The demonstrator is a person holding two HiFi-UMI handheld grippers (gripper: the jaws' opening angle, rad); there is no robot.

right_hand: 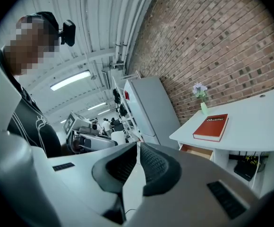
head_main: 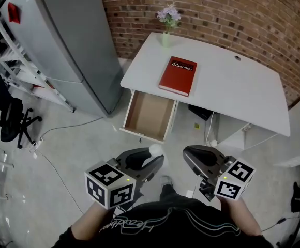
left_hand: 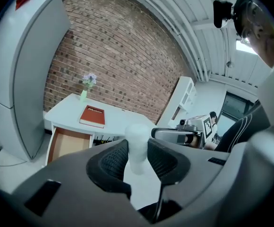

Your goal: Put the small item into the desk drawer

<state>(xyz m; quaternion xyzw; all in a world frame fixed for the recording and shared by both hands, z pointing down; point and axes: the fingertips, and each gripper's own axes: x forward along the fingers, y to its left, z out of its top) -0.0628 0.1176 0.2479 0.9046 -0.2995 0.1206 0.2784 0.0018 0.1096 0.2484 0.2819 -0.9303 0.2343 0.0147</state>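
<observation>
My left gripper [head_main: 152, 156] is shut on a small white item [head_main: 153, 150], a rounded peg that sticks up between the black pads [left_hand: 113, 162] in the left gripper view. The white desk [head_main: 227, 87] stands ahead against the brick wall. Its drawer [head_main: 149, 115] is pulled open at the desk's left end, with a bare brown inside [left_hand: 68, 143]. The left gripper hangs short of the drawer, over the floor. My right gripper [head_main: 189, 156] is level with it on the right, its jaws shut with nothing between them [right_hand: 138, 162].
A red book [head_main: 178, 76] lies on the desk, and a green vase of flowers [head_main: 168, 22] stands at its back edge. A tall grey fridge [head_main: 72, 40] stands left of the desk. A black office chair [head_main: 10, 120] and cables are on the floor at far left.
</observation>
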